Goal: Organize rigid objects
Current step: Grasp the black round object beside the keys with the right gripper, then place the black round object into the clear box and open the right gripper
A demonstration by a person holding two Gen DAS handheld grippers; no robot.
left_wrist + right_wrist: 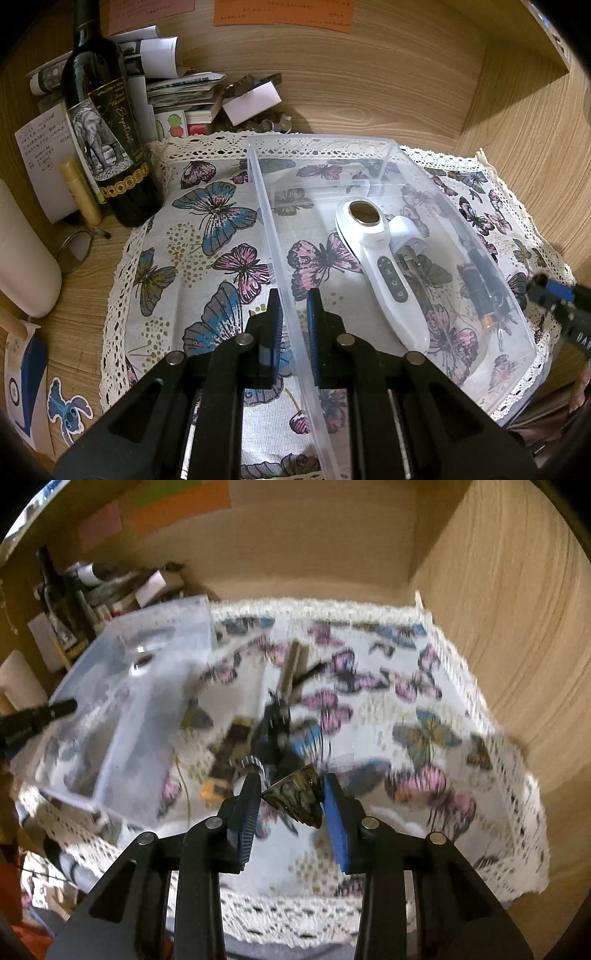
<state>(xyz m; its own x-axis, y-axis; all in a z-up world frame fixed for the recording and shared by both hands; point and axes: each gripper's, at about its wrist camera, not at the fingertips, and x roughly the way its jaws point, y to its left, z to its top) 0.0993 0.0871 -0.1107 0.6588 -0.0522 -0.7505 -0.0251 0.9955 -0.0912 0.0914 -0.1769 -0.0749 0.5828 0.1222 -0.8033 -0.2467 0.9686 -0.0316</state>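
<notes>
The cloth [207,236] is white with pink and blue butterflies. The bin [369,144] is clear; the handheld device [388,273] inside is white. The bottle [99,122] is dark.

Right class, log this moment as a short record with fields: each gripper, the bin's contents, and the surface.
left gripper: straddling the clear bin wall, apparently clamped on it
right gripper: shut on a dark tortoiseshell piece
bin contents: white handheld device, dark cylindrical item
surface: butterfly cloth

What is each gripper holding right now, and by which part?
The left gripper clamps the left wall of the clear plastic bin. The right gripper pinches a dark, glossy marbled piece across its sides; what it is cannot be told.
</notes>
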